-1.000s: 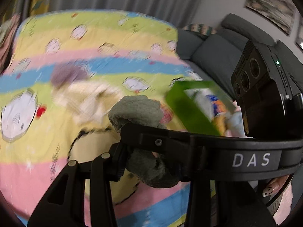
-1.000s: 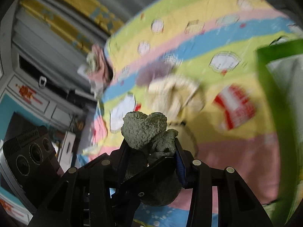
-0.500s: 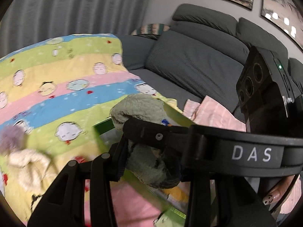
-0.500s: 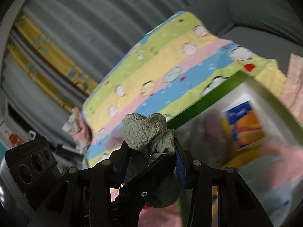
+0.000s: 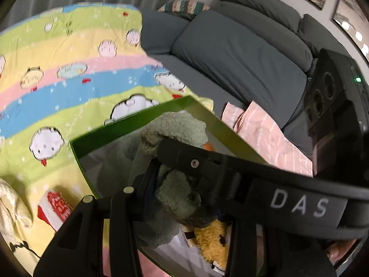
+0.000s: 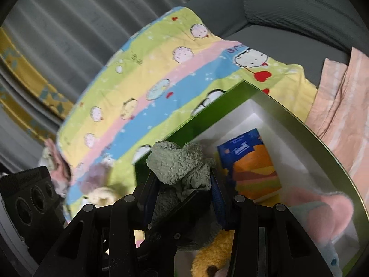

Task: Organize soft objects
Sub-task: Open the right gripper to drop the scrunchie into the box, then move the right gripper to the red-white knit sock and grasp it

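Jaws of both grippers pinch one sage-green fleece cloth [image 6: 177, 164]: the right gripper [image 6: 184, 184] clamps a bunched fold, the left gripper [image 5: 159, 184] another fold beside it. The cloth hangs over the open green box [image 5: 129, 120], above a yellow plush toy [image 5: 212, 237] and a tissue pack [image 6: 251, 161]. Judged light, limp and compressible, non-fragile; grip thick gathered folds, not single edges. Beyond lie the striped blanket [image 5: 69, 83] and grey sofa [image 5: 242, 53].

Nubby green-grey terry cloth [image 6: 177, 161], glossy green box [image 6: 203, 113], matt black plastic tool [image 6: 184, 191]
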### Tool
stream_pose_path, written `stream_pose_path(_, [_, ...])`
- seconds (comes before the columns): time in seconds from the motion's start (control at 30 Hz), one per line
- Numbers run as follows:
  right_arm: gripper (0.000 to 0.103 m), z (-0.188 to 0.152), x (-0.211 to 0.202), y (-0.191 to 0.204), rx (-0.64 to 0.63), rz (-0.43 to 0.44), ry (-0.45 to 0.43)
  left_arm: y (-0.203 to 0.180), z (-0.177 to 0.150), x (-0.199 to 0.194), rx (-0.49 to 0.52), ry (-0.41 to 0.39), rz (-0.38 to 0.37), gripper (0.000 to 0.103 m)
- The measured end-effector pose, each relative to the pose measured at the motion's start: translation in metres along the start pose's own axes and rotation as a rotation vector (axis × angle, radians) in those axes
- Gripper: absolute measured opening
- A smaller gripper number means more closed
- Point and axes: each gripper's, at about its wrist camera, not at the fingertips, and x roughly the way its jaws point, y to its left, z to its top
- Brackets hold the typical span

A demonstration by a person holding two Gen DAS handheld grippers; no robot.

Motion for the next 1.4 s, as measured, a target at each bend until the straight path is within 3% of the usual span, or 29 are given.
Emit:
stream_pose_path(0.17, [0.046, 0.000, 0.008, -0.001, -0.006, -0.068, 0.014, 0.009, -0.003, 0.014, -0.049, 0.065, 0.033, 0.043])
stream_pose_path(0.4, [0.049, -0.001, -0.007, -0.004, 0.023, -0.062, -0.035, 0.012, -0.008, 0.000, -0.068, 0.058, 0.093, 0.079])
stream_pose_path(0.47, [0.066, -0.002, -0.018, -0.008, 0.048, -0.037, -0.074, 0.015, -0.010, -0.010, -0.098, 0.044, 0.059, 0.080])
stream_pose_path(0.57, [0.077, -0.003, -0.031, -0.009, 0.063, -0.008, -0.126, 0.018, -0.011, -0.026, -0.140, 0.018, 0.034, 0.082])
stream_pose_path(0.77, [0.080, -0.010, -0.051, 0.003, 0.039, 0.040, -0.190, 0.031, -0.027, -0.074, -0.194, -0.067, 0.080, 0.089])
stream_pose_path(0.83, [0.090, -0.015, -0.056, 0.014, 0.007, 0.062, -0.209, 0.041, -0.037, -0.092, -0.228, -0.095, 0.096, 0.089])
stream_pose_path(0.93, [0.091, -0.024, -0.059, 0.035, -0.055, 0.089, -0.220, 0.062, -0.055, -0.117, -0.270, -0.126, 0.177, 0.089])
stream_pose_path(1.13, [0.091, -0.045, -0.034, 0.091, -0.197, 0.119, -0.134, 0.113, -0.102, -0.158, -0.378, -0.144, 0.338, 0.089])
stream_pose_path(1.3, [0.091, -0.070, 0.014, 0.136, -0.338, -0.012, -0.017, 0.150, -0.139, -0.177, -0.450, -0.132, 0.426, 0.089])
stream_pose_path(1.4, [0.091, -0.082, 0.041, 0.152, -0.399, -0.044, 0.039, 0.169, -0.156, -0.184, -0.516, -0.129, 0.454, 0.089])
